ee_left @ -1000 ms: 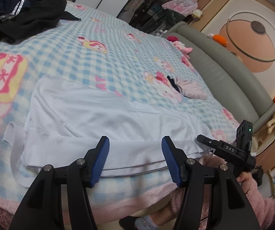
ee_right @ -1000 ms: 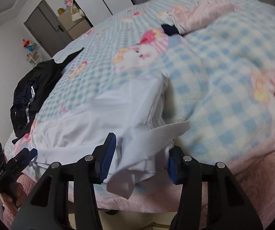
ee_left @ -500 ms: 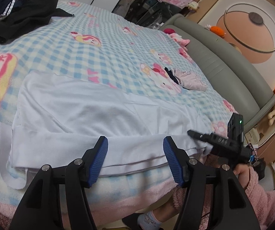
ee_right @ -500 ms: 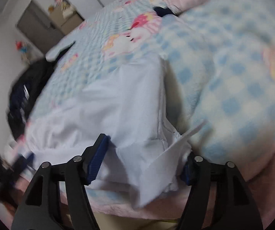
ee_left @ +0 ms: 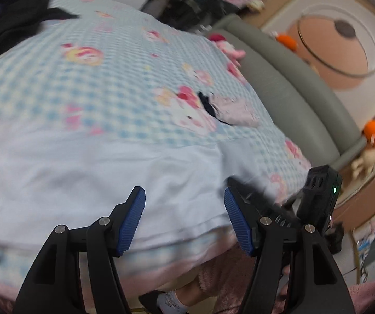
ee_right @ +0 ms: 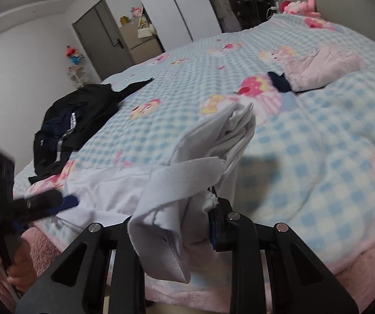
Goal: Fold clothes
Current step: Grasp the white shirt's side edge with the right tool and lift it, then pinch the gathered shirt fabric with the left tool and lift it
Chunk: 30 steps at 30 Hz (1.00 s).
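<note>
A white garment [ee_left: 88, 172] lies spread along the near edge of the bed. My left gripper [ee_left: 184, 219] is open and empty, its blue pads just above the garment's near hem. My right gripper [ee_right: 171, 225] is shut on the white garment's right end [ee_right: 195, 183] and lifts it, so the cloth bunches and hangs over the jaws. The right gripper also shows in the left wrist view [ee_left: 315, 204], blurred, at the garment's right end. The left gripper shows in the right wrist view [ee_right: 38, 204] at the left edge.
The blue checked blanket [ee_right: 318, 144] covers the bed. A folded pink garment with a dark item [ee_right: 320, 65] lies mid-bed. A black clothes pile [ee_right: 77, 123] sits at the far left. A grey headboard [ee_left: 292, 86] with plush toys runs along the right.
My right gripper has closed on the garment's right end and raised it, swinging it leftward over the shirt. My left gripper has shifted right along the near hem, still open.
</note>
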Available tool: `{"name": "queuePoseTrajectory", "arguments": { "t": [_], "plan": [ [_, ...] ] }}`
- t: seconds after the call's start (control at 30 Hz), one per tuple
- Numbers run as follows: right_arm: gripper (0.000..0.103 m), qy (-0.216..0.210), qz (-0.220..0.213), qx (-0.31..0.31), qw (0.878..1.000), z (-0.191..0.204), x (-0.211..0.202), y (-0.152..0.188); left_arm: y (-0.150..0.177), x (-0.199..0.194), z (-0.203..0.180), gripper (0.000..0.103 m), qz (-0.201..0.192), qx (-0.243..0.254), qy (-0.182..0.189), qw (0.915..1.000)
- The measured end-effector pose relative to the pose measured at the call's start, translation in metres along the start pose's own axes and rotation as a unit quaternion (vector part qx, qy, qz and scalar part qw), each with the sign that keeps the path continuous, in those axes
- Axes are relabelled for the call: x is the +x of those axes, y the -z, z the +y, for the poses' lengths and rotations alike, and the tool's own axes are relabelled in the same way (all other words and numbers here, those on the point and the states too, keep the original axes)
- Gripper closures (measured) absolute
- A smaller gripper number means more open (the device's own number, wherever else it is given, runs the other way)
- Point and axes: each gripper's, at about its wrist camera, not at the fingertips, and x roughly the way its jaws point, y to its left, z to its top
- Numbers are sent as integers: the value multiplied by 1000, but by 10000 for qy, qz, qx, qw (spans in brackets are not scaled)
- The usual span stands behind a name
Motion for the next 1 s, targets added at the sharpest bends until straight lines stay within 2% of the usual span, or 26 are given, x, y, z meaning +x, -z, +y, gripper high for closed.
{"name": "queuePoseTrajectory", "arguments": {
  "t": [0.13,0.3,0.47,0.5,0.53,0.6,0.63,0.73,0.8,0.87,0.93,1.0],
  "plan": [
    [80,-219,11,57,9997,-2,3,3,-16,30,-26,38,238,161,95,9995],
    [79,-493,24,128,9987,-5,6,8,-16,63,-42,38,638,214,104,9977],
    [77,-630,114,119,9979,-6,10,6,-15,95,-58,33,1038,266,114,9942],
    [76,-659,139,172,9976,-7,11,6,-14,99,-61,35,1048,308,42,9940],
    [74,-689,170,230,9972,-9,11,6,-14,100,-60,50,1039,350,-56,9940],
    [64,-743,255,346,9963,-12,11,5,-14,101,-58,68,1053,404,-222,9934],
    [63,-735,316,357,9962,-13,11,6,-14,101,-57,72,1060,431,-305,9930],
    [59,-680,409,313,9964,-15,0,10,-16,101,-50,74,1084,496,-595,9911],
    [49,-752,265,462,9958,-22,-13,11,-20,99,-39,74,1103,363,-640,9912],
    [40,-612,-26,845,9945,-38,-24,9,-20,95,-26,74,1117,160,-583,9919],
    [39,-321,-229,1233,9916,-56,-30,8,-18,92,-21,74,1090,70,-520,9927],
    [39,213,-9,1482,9887,-70,-19,10,-15,89,-18,74,1054,7,-455,9934]
  ]
}}
